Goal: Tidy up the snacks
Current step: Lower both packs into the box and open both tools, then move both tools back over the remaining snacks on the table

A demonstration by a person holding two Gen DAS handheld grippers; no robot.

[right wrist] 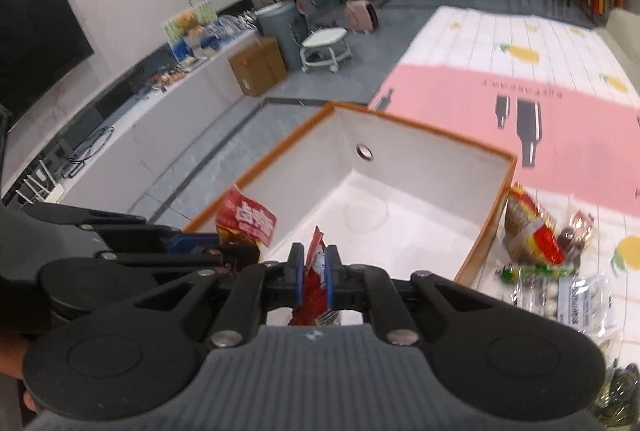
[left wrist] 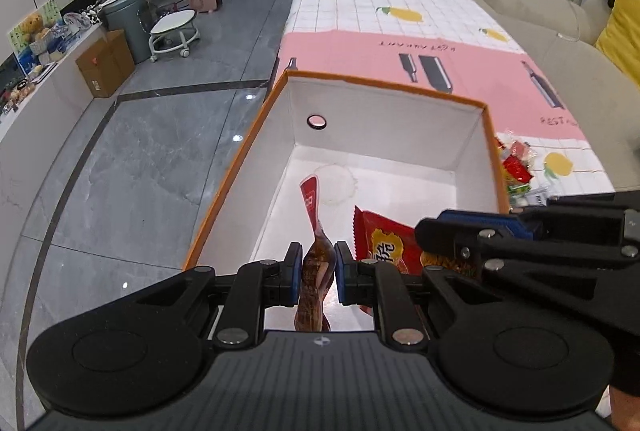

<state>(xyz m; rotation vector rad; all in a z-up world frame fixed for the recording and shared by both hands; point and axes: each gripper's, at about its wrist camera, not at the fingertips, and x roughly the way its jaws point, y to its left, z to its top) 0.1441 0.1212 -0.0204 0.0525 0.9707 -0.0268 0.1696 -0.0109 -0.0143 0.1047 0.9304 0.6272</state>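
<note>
A white box with an orange rim (left wrist: 384,85) (right wrist: 440,135) stands on the table's near left corner, and nothing lies on its floor. My left gripper (left wrist: 318,249) is shut on a brown snack packet with a red top (left wrist: 314,283), held over the box's near end. Beside it on the right, my right gripper (left wrist: 426,251) is shut on a red snack packet (left wrist: 380,243). In the right wrist view the right gripper (right wrist: 314,259) pinches that red packet (right wrist: 316,243) above the box's near edge. The left gripper (right wrist: 240,247) with its packet (right wrist: 248,219) is at the left.
Several loose snack packets (right wrist: 536,235) (left wrist: 520,167) lie on the pink-and-white tablecloth (left wrist: 400,15) right of the box. A beige sofa (left wrist: 560,43) runs along the table's right side. Grey tiled floor (left wrist: 140,159) drops away left of the box.
</note>
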